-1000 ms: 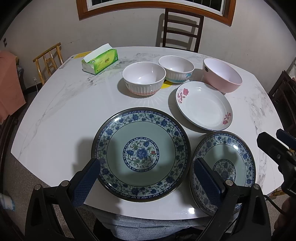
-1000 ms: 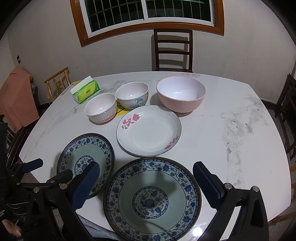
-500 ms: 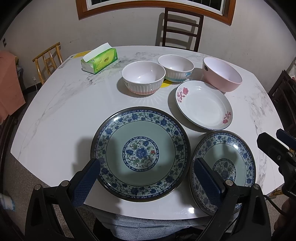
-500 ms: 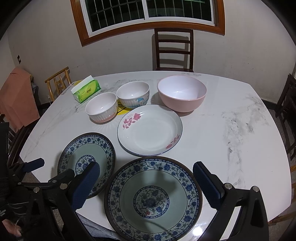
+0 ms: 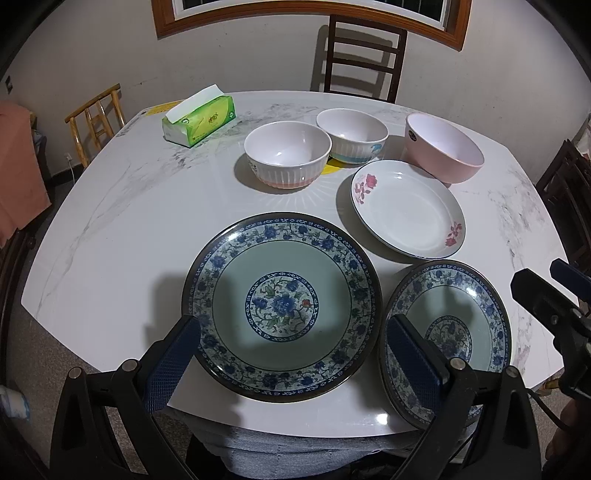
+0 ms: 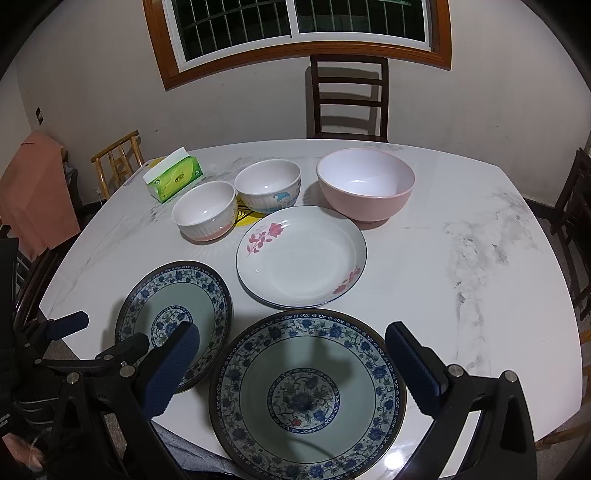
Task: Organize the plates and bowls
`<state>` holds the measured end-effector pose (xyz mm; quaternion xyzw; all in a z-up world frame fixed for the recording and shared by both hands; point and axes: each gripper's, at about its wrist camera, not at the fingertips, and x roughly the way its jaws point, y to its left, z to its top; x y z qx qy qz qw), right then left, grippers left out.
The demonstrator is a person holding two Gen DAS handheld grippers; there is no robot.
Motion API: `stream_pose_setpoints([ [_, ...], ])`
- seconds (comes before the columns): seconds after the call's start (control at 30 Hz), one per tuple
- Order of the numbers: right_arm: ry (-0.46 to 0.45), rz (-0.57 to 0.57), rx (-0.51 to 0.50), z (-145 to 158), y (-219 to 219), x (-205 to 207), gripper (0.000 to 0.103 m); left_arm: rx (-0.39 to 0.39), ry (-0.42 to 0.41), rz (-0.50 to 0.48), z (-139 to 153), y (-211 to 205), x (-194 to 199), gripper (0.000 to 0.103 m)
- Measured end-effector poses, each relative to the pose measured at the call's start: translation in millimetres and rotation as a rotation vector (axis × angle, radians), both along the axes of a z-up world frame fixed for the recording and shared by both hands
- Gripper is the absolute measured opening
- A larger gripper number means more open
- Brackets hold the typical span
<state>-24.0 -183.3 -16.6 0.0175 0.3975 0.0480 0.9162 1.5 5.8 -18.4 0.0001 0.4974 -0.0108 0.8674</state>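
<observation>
Almost nothing has changed over the last second: your view has crept a touch closer to the bench, and no dish has shifted, so the sorting has not begun.

The large blue-patterned plate (image 5: 280, 306) lies flat at the near edge, right under your left gripper (image 5: 291, 354), whose fingers (image 5: 171, 363) stand wide apart on either side of it, gripping nothing. From that plate, a second blue-patterned plate (image 5: 448, 328) sits just beside it at 3 o'clock; your right gripper (image 6: 291, 360) hangs over this one, equally wide open and empty. At 1 o'clock lies the white rose plate (image 5: 406, 208), apart from both. Beyond it stand the ribbed white bowl (image 5: 288, 153) at 12 o'clock, the white bowl with a blue figure (image 5: 352, 134) close behind it, and the pink bowl (image 5: 443, 151) at 1 o'clock.

Everything is still separate, so the first stack is probably one blue plate onto the other.

The bench (image 5: 129, 206) is glossy white marble with grey veins. A green tissue box (image 5: 199, 120) rests at 11 o'clock. Past it stand a dark wooden chair (image 6: 349, 98), a barred window (image 6: 295, 18) and a light wooden chair (image 6: 116, 160).
</observation>
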Motion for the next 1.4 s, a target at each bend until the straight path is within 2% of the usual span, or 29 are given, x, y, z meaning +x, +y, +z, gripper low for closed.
stream_pose_setpoints([
  [0.23,0.006,0.011,0.004,-1.0,2.2,1.3,0.1,-0.008,0.006,-0.005,-2.0,1.8,1.2,0.099],
  [0.5,0.034,0.07,0.048,-7.3,3.1,11.6,0.09,-0.063,0.03,0.013,-5.9,22.2,8.8,0.083],
  [0.63,0.082,0.124,0.112,-15.3,4.0,23.4,0.081,-0.113,0.046,0.034,-7.4,41.6,13.7,0.071],
  [0.7,0.112,0.147,0.134,-20.4,6.2,29.4,0.069,-0.132,0.048,0.044,-7.5,49.9,16.3,0.067],
  [0.93,0.203,0.217,0.194,-41.3,20.5,51.9,0.057,-0.249,0.097,0.086,-17.4,90.1,25.9,0.041],
  [1.13,0.264,0.242,0.205,-54.8,30.0,71.4,0.057,-0.304,0.127,0.114,-25.6,110.9,31.0,0.041],
  [1.4,0.356,0.246,0.218,-76.4,36.5,100.8,0.051,-0.371,0.182,0.154,-44.8,135.5,40.0,0.041],
])
